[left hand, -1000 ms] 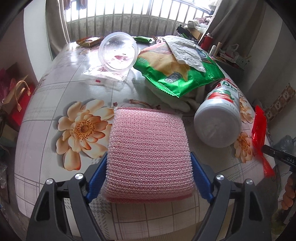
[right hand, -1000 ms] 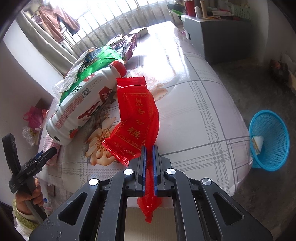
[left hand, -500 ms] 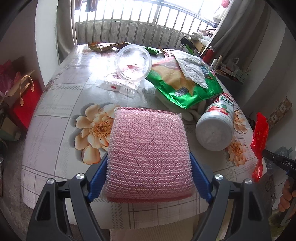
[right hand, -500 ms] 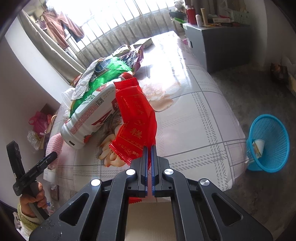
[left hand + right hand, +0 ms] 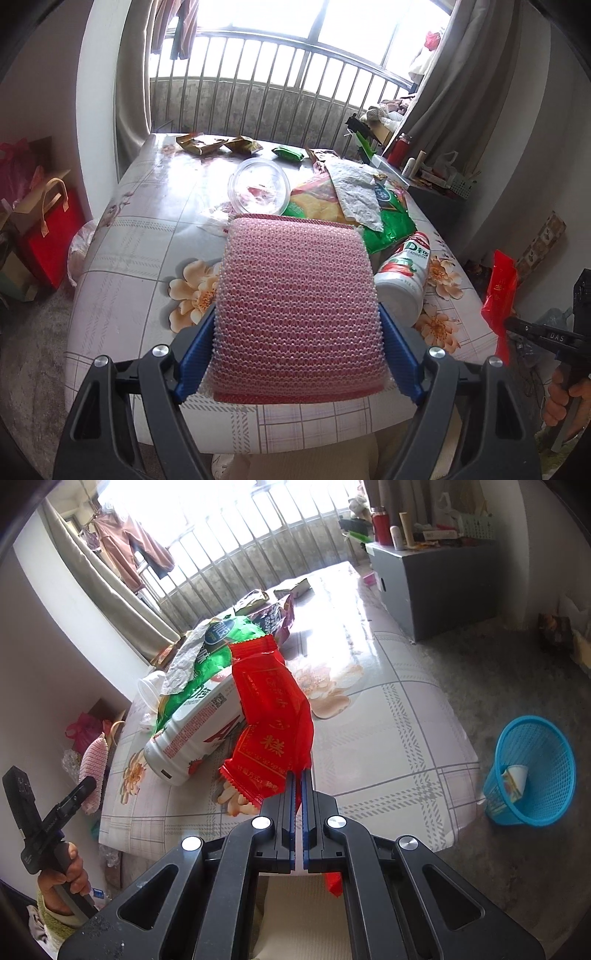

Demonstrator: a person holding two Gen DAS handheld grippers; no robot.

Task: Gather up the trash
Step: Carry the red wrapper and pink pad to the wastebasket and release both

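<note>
pink beaded pad (image 5: 297, 314) | red wrapper (image 5: 273, 716) | blue basket (image 5: 532, 771) | floral, grey-checked tablecloth (image 5: 140, 258) | green bag (image 5: 391, 225)

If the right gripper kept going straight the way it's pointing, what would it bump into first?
Probably the table. The right gripper, shut on the red wrapper, points down at the flowered tabletop just beyond it. The white bottle lies left of that line. Depth is hard to judge.

Floral table (image 5: 122, 258): white bottle (image 5: 404, 280), green bag (image 5: 391, 229), clear bowl (image 5: 259, 186).
</note>
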